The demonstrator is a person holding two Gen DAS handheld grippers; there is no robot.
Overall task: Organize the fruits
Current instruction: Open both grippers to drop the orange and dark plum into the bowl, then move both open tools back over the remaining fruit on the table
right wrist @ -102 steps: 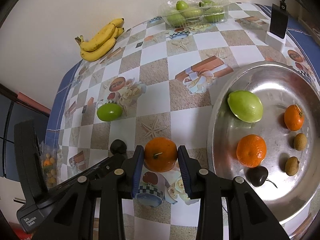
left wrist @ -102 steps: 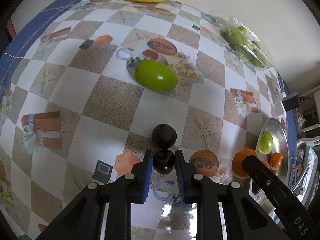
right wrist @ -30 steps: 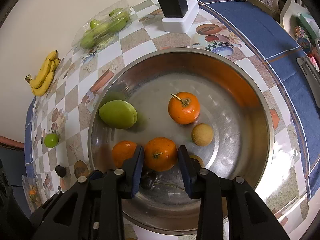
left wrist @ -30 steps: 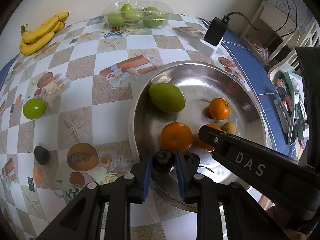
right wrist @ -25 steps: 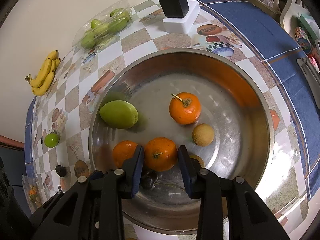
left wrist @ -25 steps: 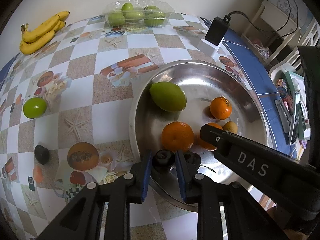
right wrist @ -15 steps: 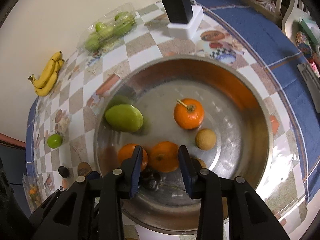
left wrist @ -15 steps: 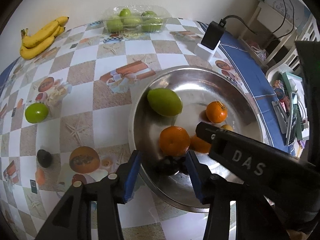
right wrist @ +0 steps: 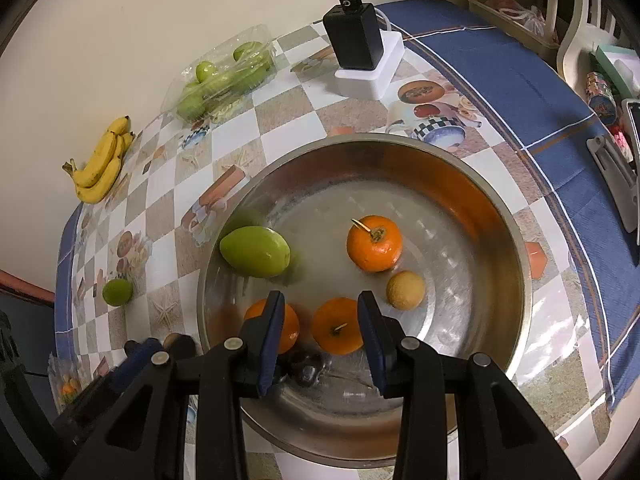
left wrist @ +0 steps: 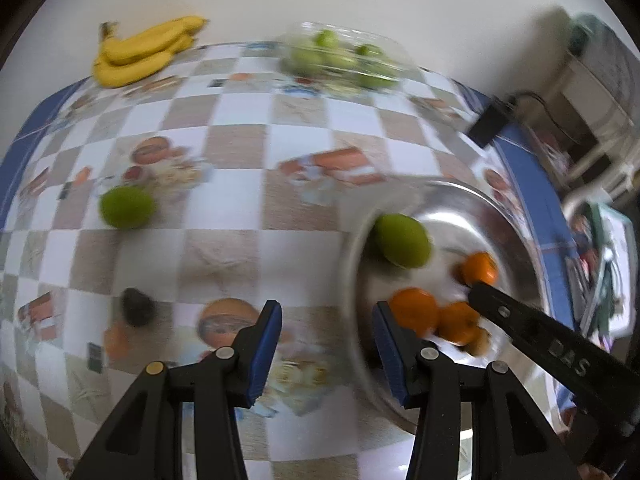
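The steel bowl [right wrist: 496, 216] holds a green mango [right wrist: 255, 251], three oranges [right wrist: 374, 243], a small tan fruit [right wrist: 405, 290] and dark plums [right wrist: 306, 366]. My right gripper [right wrist: 320, 334] is open above the bowl, its jaws standing either side of a released orange [right wrist: 336, 330]. My left gripper [left wrist: 326, 346] is open and empty over the tablecloth at the bowl's left rim [left wrist: 352, 280]. A dark plum [left wrist: 137, 306] and a green lime [left wrist: 126, 207] lie on the table to the left.
Bananas [left wrist: 144, 50] and a clear pack of green fruit [left wrist: 340, 60] lie at the table's far edge by the wall. A black charger on a white block [right wrist: 360, 52] stands behind the bowl. Chairs and clutter stand past the table's right edge.
Both grippers opened: the left let its dark plum go into the bowl, the right let its orange go. The left gripper has swung left, away from the bowl; the view is blurred.
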